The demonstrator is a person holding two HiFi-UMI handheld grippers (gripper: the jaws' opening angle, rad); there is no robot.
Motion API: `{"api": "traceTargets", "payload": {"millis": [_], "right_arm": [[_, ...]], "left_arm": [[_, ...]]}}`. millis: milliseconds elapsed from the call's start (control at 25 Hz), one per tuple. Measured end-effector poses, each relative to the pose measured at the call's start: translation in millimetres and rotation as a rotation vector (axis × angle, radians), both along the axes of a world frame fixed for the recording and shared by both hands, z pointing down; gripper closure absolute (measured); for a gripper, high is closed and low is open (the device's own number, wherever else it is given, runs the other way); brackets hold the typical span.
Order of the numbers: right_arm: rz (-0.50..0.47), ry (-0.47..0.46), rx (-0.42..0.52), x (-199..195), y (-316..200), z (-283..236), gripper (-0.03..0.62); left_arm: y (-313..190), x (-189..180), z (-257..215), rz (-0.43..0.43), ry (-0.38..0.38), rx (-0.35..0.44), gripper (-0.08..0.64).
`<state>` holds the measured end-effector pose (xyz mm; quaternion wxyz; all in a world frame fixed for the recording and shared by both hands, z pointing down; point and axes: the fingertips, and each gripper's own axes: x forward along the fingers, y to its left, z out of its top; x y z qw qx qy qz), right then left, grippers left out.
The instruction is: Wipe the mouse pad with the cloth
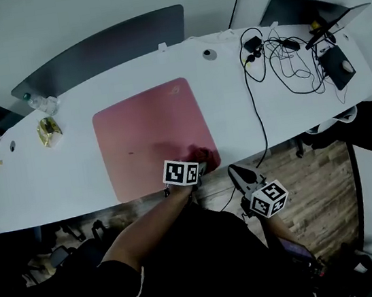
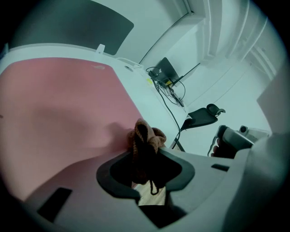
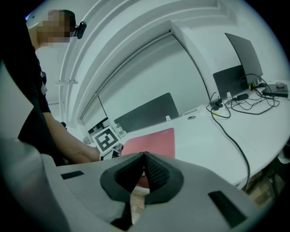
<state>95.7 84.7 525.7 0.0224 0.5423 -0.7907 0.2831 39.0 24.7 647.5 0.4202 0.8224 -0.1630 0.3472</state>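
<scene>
A large pink mouse pad (image 1: 149, 132) lies on the white desk (image 1: 73, 174). My left gripper (image 1: 200, 159) is shut on a bunched brown cloth (image 2: 147, 140), which hangs over the pad's near right corner (image 2: 113, 131); in the head view the cloth (image 1: 200, 154) shows at that corner. My right gripper (image 1: 236, 173) hovers off the desk's front edge, to the right of the left one, with its jaws together and nothing between them (image 3: 144, 158). The pad (image 3: 152, 141) shows beyond it in the right gripper view.
A tangle of black cables (image 1: 284, 62) and an open laptop (image 1: 304, 11) sit at the desk's right end. A crumpled yellow wrapper (image 1: 49, 130) and a clear plastic item (image 1: 42, 103) lie at the left. A dark divider panel (image 1: 103, 49) stands behind the desk.
</scene>
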Motion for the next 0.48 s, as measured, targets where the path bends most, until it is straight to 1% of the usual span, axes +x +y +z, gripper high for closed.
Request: {"api": "traceTargets", "payload": {"millis": [240, 480], "right_arm": [[-0.053, -0.002, 0.007, -11, -21, 1, 0.568], [-0.087, -0.001, 0.004, -22, -35, 3, 0.568]], "left_arm": [[-5, -37, -1, 0.006, -0.028, 0.010, 0.440], [-10, -77, 0, -0.024, -0.026, -0.014, 0.440]]}}
